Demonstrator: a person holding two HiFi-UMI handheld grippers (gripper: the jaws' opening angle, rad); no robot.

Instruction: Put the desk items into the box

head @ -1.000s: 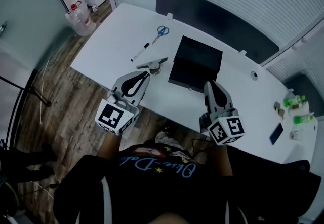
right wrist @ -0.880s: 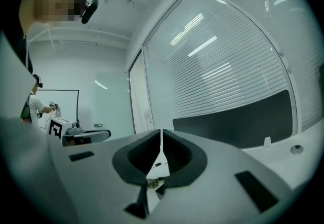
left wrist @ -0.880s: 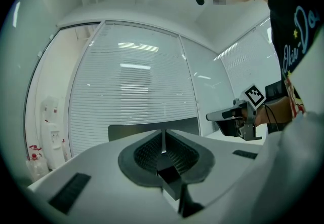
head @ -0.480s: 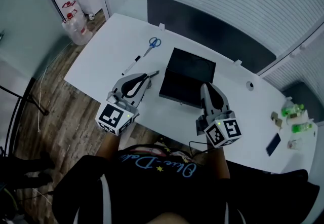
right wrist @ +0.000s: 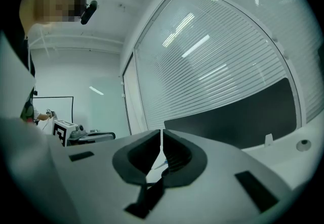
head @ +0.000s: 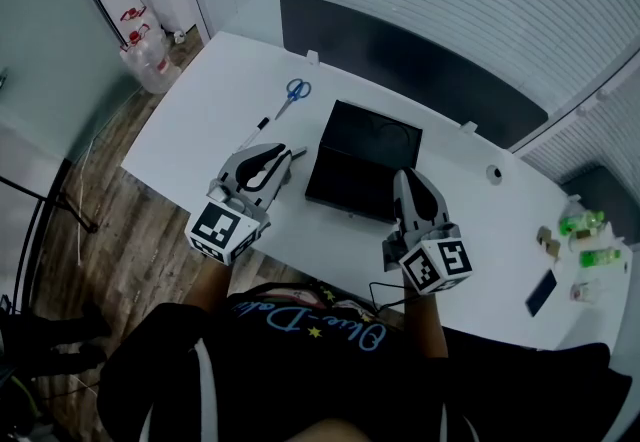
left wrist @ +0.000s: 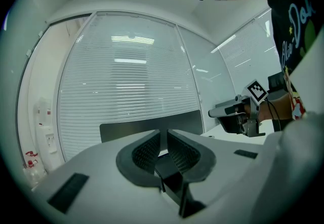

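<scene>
A black open box [head: 365, 160] sits in the middle of the white desk [head: 200, 110]. Blue scissors [head: 293, 92] and a black-and-white marker [head: 252, 133] lie to its left. My left gripper [head: 272, 158] hovers left of the box, over a grey tool [head: 295, 151] that it mostly hides. Its jaws are opening, with a narrow gap and nothing between them [left wrist: 163, 139]. My right gripper [head: 408, 182] is at the box's near right corner, and its jaws [right wrist: 161, 139] are together and empty.
A dark panel [head: 420, 60] runs along the desk's far edge. A round grommet [head: 493, 173], a phone [head: 541, 292] and green bottles [head: 585, 225] are at the right end. Water bottles [head: 140, 40] stand on the wooden floor at the far left.
The head view has swung, so desk and box sit a little further left. The grey tool lay exposed beyond the left gripper's tip; the tip now covers most of it.
</scene>
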